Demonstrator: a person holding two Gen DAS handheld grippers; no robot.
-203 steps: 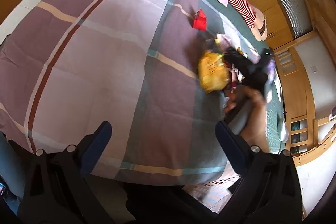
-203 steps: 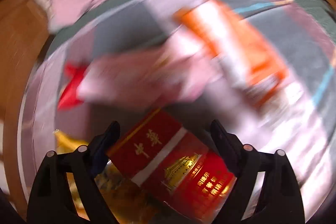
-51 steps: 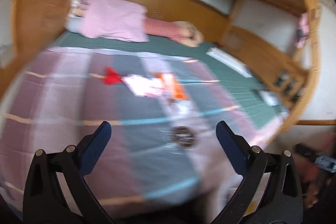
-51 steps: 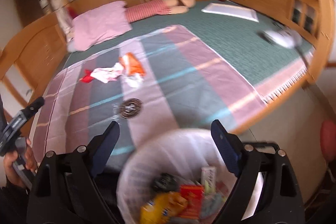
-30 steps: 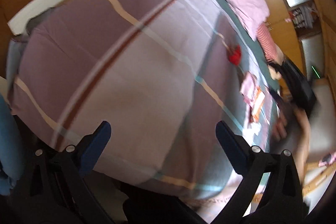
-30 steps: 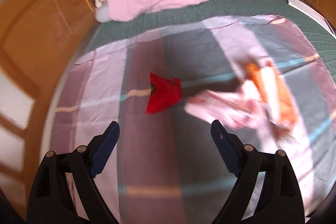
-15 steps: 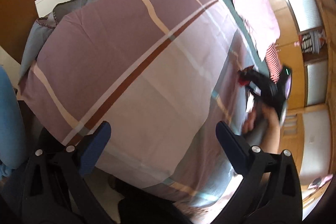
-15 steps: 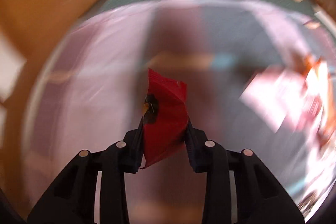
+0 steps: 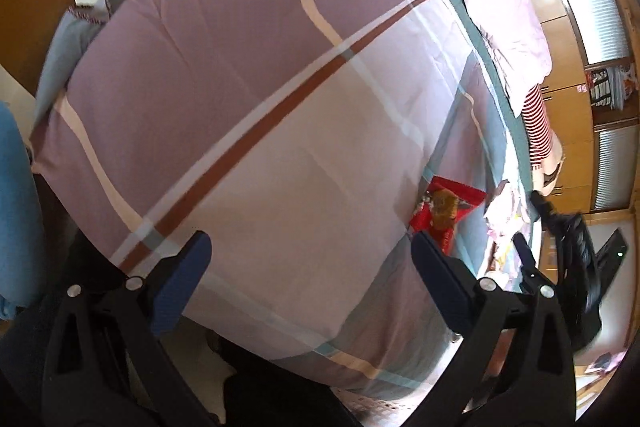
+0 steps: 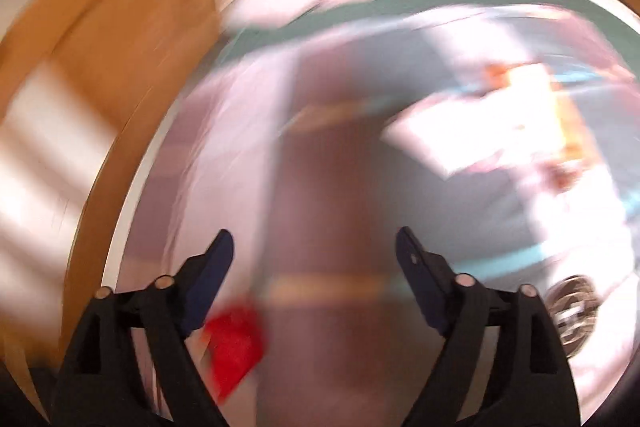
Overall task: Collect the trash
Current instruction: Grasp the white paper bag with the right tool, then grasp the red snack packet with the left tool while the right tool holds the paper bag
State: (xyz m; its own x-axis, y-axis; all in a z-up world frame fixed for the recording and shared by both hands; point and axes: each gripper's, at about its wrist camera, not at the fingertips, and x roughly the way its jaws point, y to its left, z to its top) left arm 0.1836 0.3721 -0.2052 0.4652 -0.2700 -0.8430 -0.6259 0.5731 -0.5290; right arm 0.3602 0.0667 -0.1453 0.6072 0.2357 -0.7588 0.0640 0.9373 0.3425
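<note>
The bed fills most of the left wrist view, one plaid quilt in mauve, pink and brown spread across it, with one pink pillow and one red-striped cushion at the upper right. Trash remains on the quilt, so the collecting looks unfinished; no bin shows in either view, and how much has been gathered cannot be told.

Counted, the trash in sight comes to about four pieces. One pale pink wrapper lies at the right of the right wrist view, with one orange-and-white packet touching its upper edge; both are heavily blurred. One red snack bag lies on the quilt at right of centre in the left wrist view, just beyond the left tongs' right finger; in the right wrist view it is the red blur at lower left, beside the left finger and outside the jaws. One round dark lid-like disc sits at the lower right edge of the right wrist view.

The left gripper is spread wide with nothing in it, hovering over the quilt's near edge. The right gripper is likewise spread wide and empty. The red bag appears to be the nearest piece for either.
</note>
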